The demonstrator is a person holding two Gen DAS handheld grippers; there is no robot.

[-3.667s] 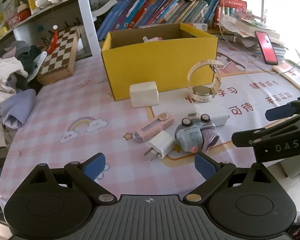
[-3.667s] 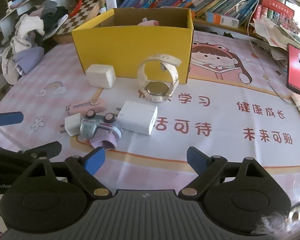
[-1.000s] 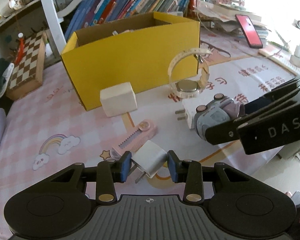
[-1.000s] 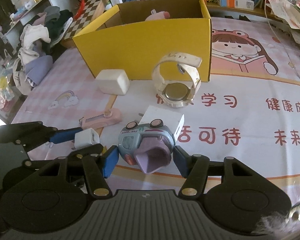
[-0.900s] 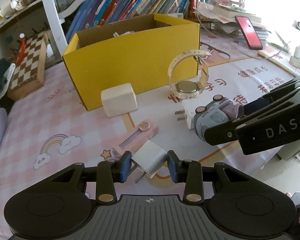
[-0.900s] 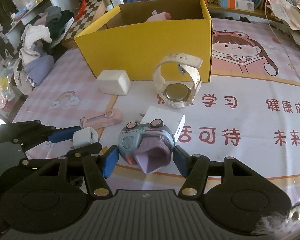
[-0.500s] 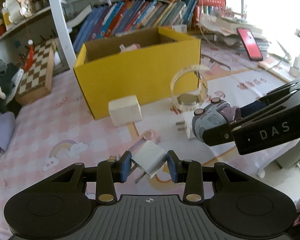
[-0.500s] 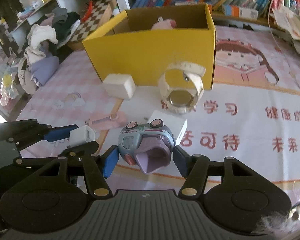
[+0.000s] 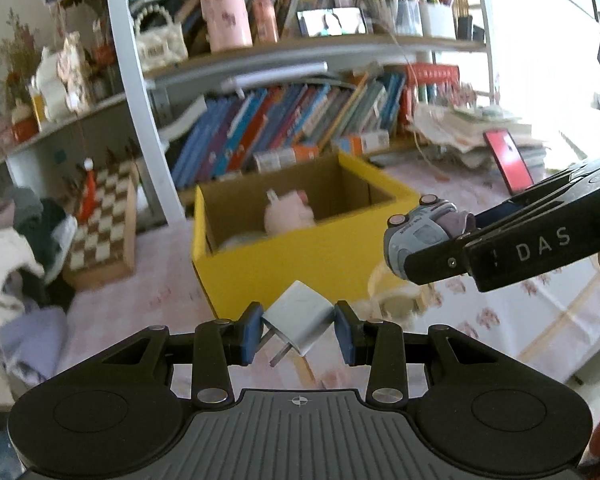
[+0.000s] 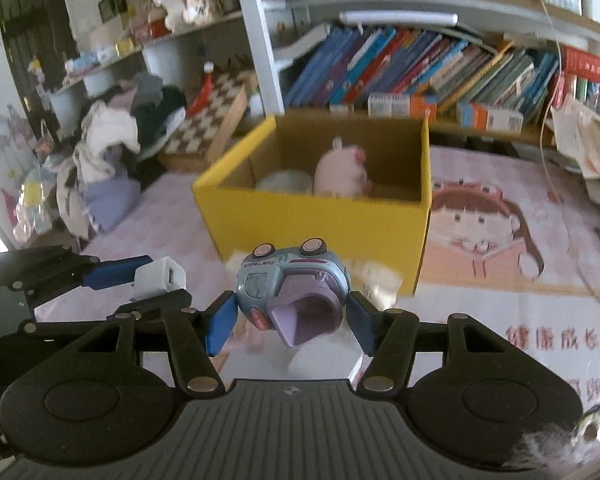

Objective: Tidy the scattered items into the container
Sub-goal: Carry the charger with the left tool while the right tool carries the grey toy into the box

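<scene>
One yellow box point(image 10: 320, 224), centre frame on the worktop point(image 10: 500, 240), holding one pink plush point(image 10: 340, 174). Two claws: right claw point(image 10: 292, 316) clamped on one toy truck point(image 10: 292, 280); left claw point(image 9: 298, 332) clamped on one white charger point(image 9: 300, 322), both lower centre.
</scene>
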